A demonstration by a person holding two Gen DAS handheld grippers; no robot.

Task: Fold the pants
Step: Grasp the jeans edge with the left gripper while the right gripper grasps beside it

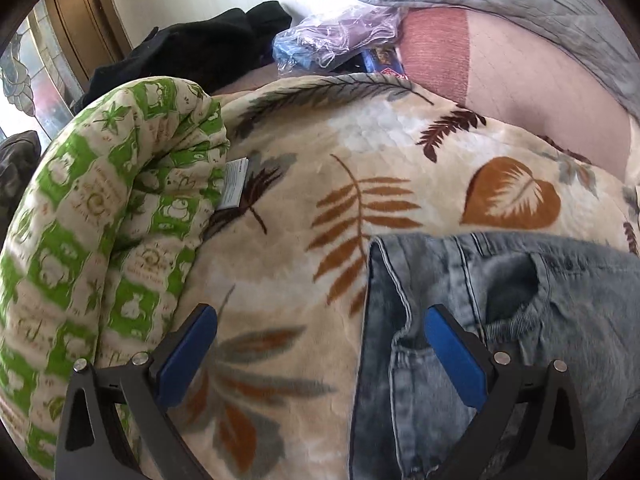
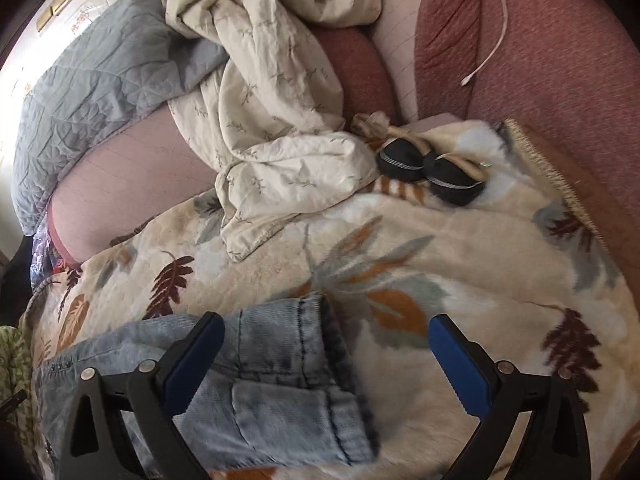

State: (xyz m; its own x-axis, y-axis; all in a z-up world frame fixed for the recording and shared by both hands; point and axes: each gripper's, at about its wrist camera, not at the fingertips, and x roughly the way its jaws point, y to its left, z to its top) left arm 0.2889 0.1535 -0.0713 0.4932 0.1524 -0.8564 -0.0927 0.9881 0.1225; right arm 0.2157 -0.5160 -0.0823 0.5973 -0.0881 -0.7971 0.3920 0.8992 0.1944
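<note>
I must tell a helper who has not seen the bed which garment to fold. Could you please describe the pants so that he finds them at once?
Find the cream blanket with brown and orange leaves. The pants lie flat on its near part, under both open grippers. They are light blue washed denim with dark seams, unlike the crumpled cream sheet and grey quilt behind.

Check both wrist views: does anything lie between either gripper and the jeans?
Nothing visible does. The left gripper hangs open over the jeans' edge, the right gripper open over their hem end. Only the blanket lies beneath.
</note>
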